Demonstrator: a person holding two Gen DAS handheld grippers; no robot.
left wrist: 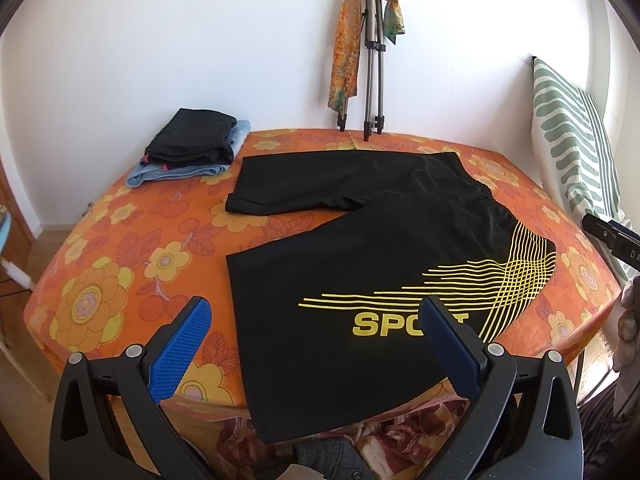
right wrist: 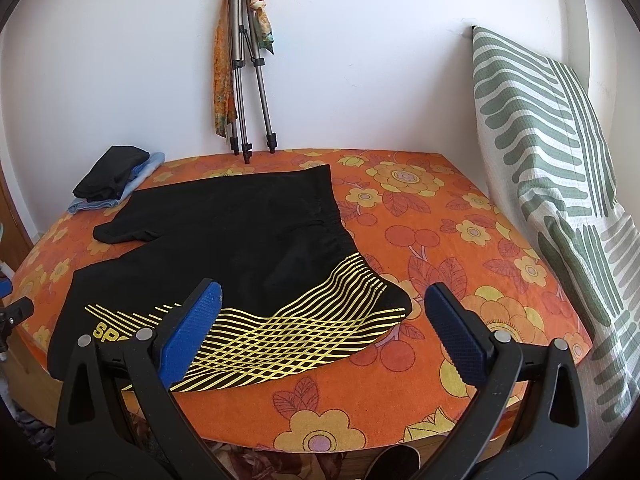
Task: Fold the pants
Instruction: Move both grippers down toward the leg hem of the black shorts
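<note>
My left gripper [left wrist: 316, 316] hung spread and empty above the near leg hem of the black fabric shorts with yellow "SPORT" lettering [left wrist: 360, 248], flat on the orange flowered cloth [left wrist: 120, 272]. My right gripper [right wrist: 324, 304], also spread, framed the waistband corner. I judged both should pinch edges squarely, then lift together.

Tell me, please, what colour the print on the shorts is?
Yellow lines and lettering on the black shorts, clearest in the left wrist view.
</note>
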